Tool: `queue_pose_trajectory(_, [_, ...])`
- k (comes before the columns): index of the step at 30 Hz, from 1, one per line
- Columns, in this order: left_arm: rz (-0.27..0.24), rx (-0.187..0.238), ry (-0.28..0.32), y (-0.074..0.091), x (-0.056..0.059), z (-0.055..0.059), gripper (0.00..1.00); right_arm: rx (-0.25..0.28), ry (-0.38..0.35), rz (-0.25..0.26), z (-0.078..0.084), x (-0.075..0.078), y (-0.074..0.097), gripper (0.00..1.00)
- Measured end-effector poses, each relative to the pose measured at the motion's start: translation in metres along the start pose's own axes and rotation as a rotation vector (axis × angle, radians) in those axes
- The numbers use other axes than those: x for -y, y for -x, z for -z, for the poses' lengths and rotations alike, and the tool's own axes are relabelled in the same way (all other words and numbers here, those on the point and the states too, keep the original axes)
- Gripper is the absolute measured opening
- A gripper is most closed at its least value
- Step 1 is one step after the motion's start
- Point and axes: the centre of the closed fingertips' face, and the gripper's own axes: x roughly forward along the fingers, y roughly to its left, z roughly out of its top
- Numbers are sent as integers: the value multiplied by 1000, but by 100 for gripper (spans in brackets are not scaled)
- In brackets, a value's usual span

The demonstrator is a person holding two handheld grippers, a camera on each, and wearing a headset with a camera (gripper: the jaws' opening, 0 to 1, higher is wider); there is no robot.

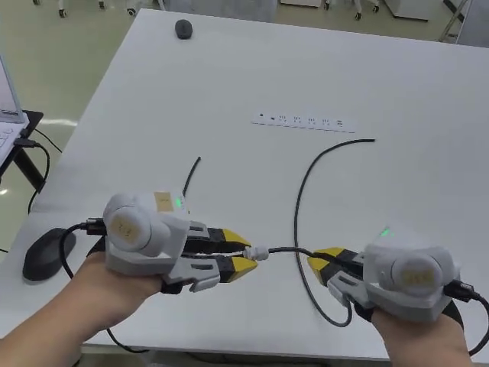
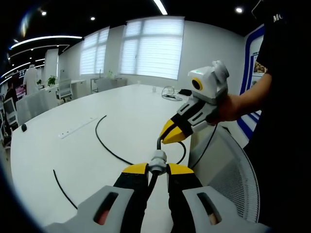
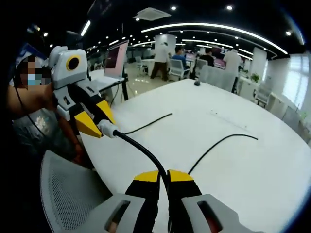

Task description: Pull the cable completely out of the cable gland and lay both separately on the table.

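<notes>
Cable gland [image 1: 258,251], small, pale and hard, sits pinched in the tips of the left claw [image 2: 156,169], which is closed on it just above the near edge of the tabletop [image 1: 344,69]. A black cable [image 1: 296,214] runs from it to the right claw [image 3: 163,175], closed on the cable nearby. The rest loops over the tabletop toward the far right. The cable looks light and limp, with a smooth jacket that may slip, so grip close to the gland and pull straight.
</notes>
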Motion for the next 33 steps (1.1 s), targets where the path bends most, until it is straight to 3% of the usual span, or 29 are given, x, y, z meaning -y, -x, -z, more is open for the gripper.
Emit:
queue_pose_trajectory(12, [8,-24,-10,-3,4,4,15,-5,-340,106,47,31,8,0])
queue_pose_trajectory(15, [11,-31,-10,-6,6,6,15,-4,-358,103,51,31,9,0])
queue_pose_trajectory(18, [11,-33,-8,-7,7,7,15,-8,-267,117,49,30,10,1])
queue_pose_trajectory(21, [7,-33,-3,-6,6,8,15,-9,-231,117,46,29,13,2])
queue_pose_trajectory(27, [-8,-41,-1,-3,1,10,15,-11,-31,132,29,30,24,9])
queue_pose_trajectory(33, [-14,-40,0,-3,0,9,15,-24,282,76,-12,-3,33,15])
